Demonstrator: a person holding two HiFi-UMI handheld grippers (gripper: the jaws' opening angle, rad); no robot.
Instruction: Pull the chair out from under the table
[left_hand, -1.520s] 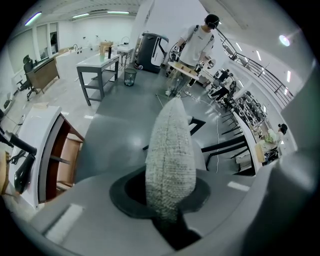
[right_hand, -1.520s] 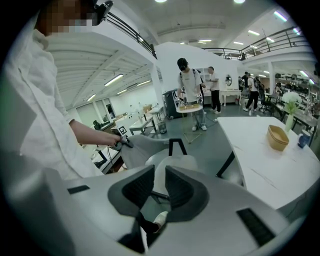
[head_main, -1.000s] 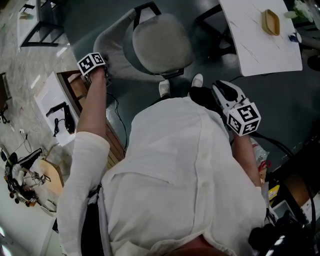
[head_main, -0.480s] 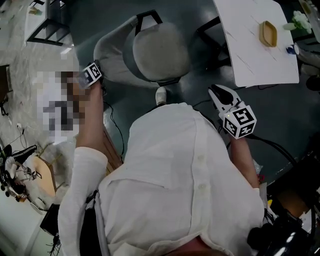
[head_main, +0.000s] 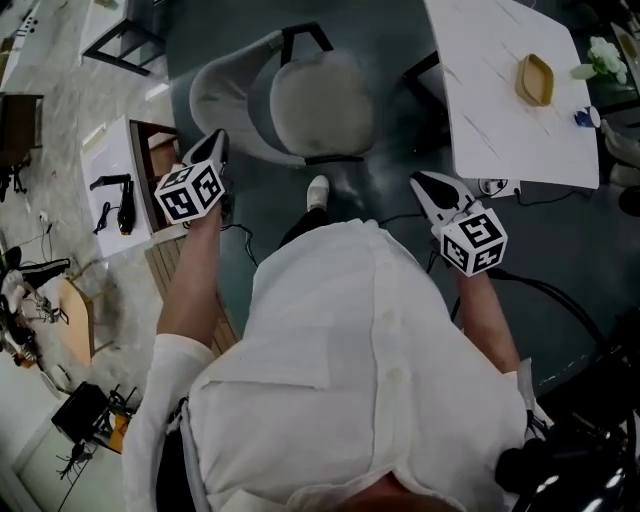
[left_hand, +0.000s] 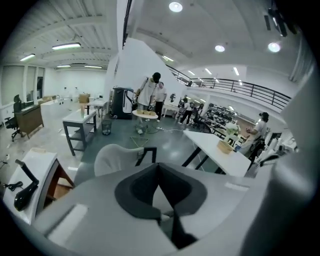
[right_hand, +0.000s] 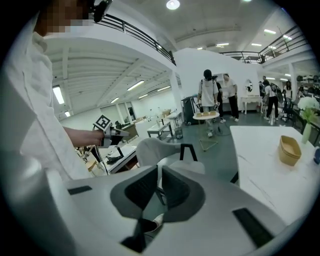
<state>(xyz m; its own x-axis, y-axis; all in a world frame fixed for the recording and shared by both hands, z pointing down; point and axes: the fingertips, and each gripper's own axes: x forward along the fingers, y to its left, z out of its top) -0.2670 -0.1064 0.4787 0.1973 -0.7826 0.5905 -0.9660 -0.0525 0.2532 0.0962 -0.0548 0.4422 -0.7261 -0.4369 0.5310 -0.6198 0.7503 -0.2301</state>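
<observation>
Chair (head_main: 300, 95) stands in the upper centre of the head view on the dark smooth floor. It is left of the white table (head_main: 500, 90) and clear of its edge, so the pull-out is judged complete or nearly so. Construction: pale grey moulded shell back curving round a rounded padded seat, on thin black legs. Shell looks stiff and smooth; the cushion looks soft with a matt fabric face. Judged fairly light and likely to slide readily on this floor, though a leg could snag or the chair could tip if it is pulled high. Best hold is judged to be the thin top rim of the shell back, which suits narrow jaws; the slick surface may slip under a light pinch. Left gripper (head_main: 218, 142), at centre left just beside the shell, has jaws that have just been closing and now meet with nothing between them. Right gripper (head_main: 425, 185), at centre right, also has its jaws together and empty.
</observation>
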